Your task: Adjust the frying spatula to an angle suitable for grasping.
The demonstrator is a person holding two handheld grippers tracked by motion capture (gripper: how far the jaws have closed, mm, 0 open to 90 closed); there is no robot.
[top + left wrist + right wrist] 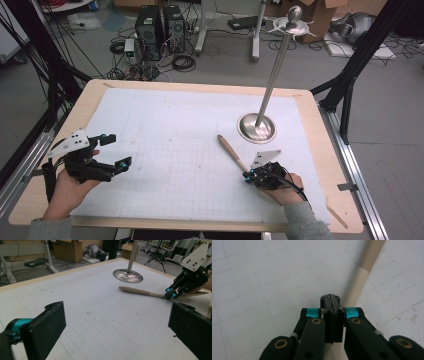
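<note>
Your right gripper [248,175] sat pinched shut beside wooden rolling pin [232,150], near-right on mat [165,130]. Left gripper [112,151] gaped wide, empty. Pin looked stiff, smooth, roll-prone; grip mid-barrel.

The high view looks forward and down from above the person's near edge, taking in the whole pale wooden table [320,150] with its white gridded mat [170,150] and the cluttered floor beyond the far edge.

The left gripper view rides low over the mat's near left part and faces across to the far right, where it catches the round polished steel base of a slim metal post [128,276], the tan wooden rod [140,291] and the black right gripper [171,295]; the high view shares all three.

The right gripper view sits very close, looking steeply down past its own meeting jaws at mat and rod.
</note>
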